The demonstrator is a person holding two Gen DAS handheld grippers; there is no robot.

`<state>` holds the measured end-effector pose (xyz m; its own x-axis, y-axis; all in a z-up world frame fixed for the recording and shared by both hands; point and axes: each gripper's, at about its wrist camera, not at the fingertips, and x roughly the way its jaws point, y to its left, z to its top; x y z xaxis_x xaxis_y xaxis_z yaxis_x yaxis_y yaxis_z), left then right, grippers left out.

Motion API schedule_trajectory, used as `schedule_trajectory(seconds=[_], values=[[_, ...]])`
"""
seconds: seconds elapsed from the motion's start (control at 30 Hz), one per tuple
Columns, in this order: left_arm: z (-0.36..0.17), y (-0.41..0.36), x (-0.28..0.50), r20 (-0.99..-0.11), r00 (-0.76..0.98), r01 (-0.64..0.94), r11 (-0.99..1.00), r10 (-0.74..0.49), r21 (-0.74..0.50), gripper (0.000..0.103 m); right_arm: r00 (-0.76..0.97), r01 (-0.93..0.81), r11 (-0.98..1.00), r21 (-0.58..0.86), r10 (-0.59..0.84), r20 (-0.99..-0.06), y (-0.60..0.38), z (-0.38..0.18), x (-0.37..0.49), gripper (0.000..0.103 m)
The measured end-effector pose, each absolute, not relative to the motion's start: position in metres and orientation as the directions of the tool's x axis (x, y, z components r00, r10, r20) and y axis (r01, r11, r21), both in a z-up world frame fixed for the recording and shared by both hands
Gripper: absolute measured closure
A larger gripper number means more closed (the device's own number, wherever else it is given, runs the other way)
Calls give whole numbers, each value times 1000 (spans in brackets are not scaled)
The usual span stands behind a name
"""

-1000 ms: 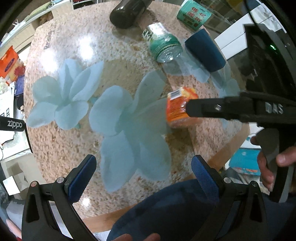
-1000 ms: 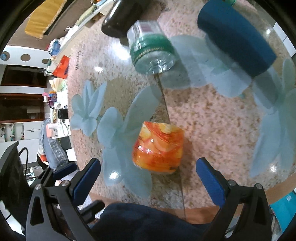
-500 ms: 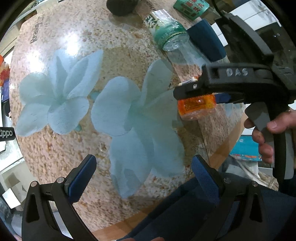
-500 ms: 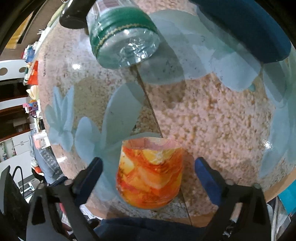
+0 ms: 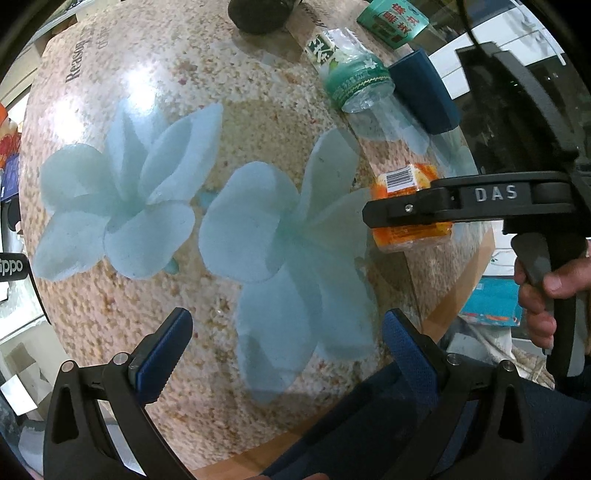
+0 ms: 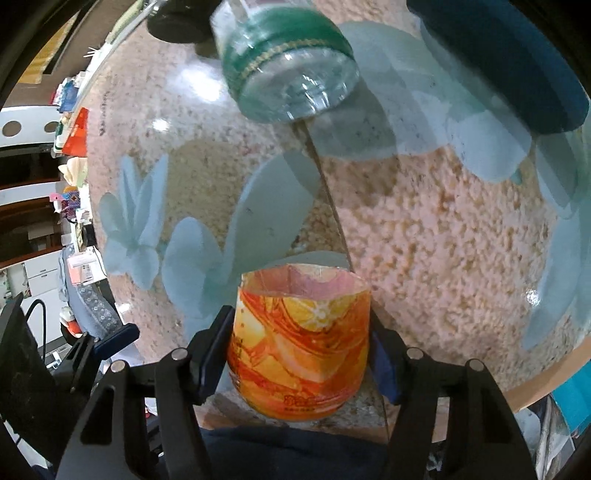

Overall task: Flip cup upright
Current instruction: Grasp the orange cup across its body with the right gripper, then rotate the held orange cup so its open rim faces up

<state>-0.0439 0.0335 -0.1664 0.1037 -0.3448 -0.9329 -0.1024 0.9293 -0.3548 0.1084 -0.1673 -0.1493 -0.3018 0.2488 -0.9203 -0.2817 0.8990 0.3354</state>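
Note:
The cup (image 6: 299,350) is orange and yellow with a swirl print. It lies on its side near the table's front edge, mouth pointing away from me. My right gripper (image 6: 301,354) is shut on the cup, one pad on each side. In the left wrist view the cup (image 5: 402,181) shows at the right, partly hidden behind the right gripper's black finger (image 5: 424,208). My left gripper (image 5: 284,354) is open and empty above the table's near edge, well left of the cup.
The round table (image 5: 155,110) has a speckled pink top with pale blue flowers. A clear bottle with a green label (image 6: 291,59) and a dark blue cylinder (image 6: 498,62) lie behind the cup. A dark object (image 5: 258,14) and green box (image 5: 395,18) sit at the far edge.
My right gripper has moved forward around the cup and closed on its sides. The left gripper stayed open and shifted slightly.

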Motion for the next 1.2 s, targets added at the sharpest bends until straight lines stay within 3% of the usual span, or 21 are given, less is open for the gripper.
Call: schedule_trajectory(seconds=[0.27,0.43,0.8,0.97,1.2], values=[[-152,23,-46,-937,122,-70,938,-329,-338,0,-196,-390,851,353,298,-934,-174,-135,109,38],[-151,19,-47,-934,127,-74,936,-335,-345,0,-33,-534,782,320,358,-933,-175,-121,97,38],[-157,13,-41,-933,134,-57,937,-334,-344,0,217,-760,621,189,518,-827,-174,-127,81,39],[-165,8,-38,-938,126,-44,943,-323,-331,0,280,-814,565,138,589,-758,-176,-142,69,39],[-181,-7,-32,-949,94,-39,951,-301,-305,0,284,-834,536,132,622,-730,-184,-163,65,38]])
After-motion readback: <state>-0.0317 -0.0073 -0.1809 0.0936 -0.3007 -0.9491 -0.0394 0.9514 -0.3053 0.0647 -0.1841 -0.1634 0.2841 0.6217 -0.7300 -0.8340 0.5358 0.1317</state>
